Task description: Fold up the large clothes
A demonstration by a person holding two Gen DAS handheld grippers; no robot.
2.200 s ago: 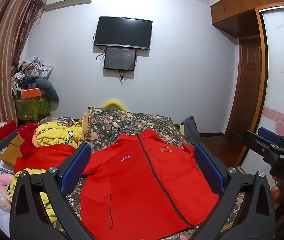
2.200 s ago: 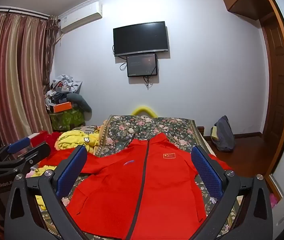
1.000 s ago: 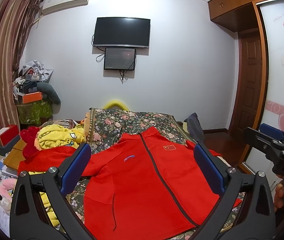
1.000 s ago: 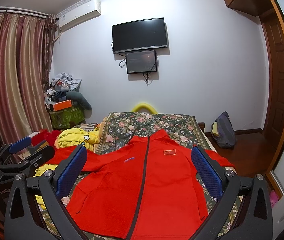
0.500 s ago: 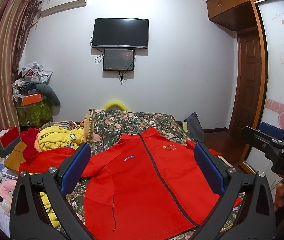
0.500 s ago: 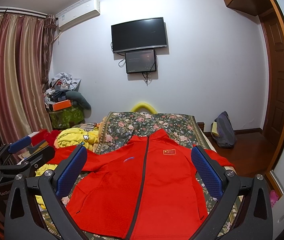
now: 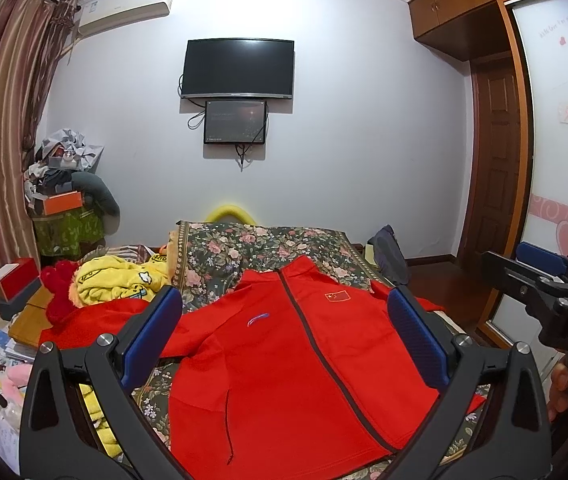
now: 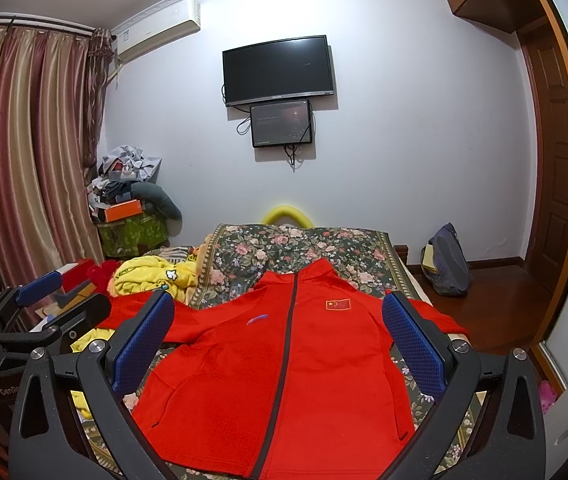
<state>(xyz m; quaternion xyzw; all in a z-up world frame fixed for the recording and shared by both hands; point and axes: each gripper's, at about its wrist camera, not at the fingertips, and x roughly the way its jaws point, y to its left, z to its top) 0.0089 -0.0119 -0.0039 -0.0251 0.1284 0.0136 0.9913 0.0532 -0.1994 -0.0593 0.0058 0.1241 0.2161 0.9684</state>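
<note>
A large red zip jacket (image 7: pixel 292 368) with a flag patch lies flat, front up, on the floral bedspread (image 7: pixel 259 248), collar away from me and sleeves spread to both sides. It also shows in the right wrist view (image 8: pixel 284 376). My left gripper (image 7: pixel 284 320) is open and empty, held above the jacket's near half. My right gripper (image 8: pixel 279 316) is open and empty, also above the jacket. The right gripper shows at the right edge of the left wrist view (image 7: pixel 540 280); the left gripper shows at the left edge of the right wrist view (image 8: pixel 43 312).
Yellow and red clothes (image 7: pixel 115 280) are piled left of the bed. Boxes and clutter (image 7: pixel 63 200) stand by the curtains. A bag (image 8: pixel 444 264) sits on the wood floor at right. A TV (image 7: pixel 239 68) hangs on the far wall.
Both views have tilted up slightly over the last two seconds, so the jacket sits a little lower in frame. The jacket has not moved and both grippers stay open.
</note>
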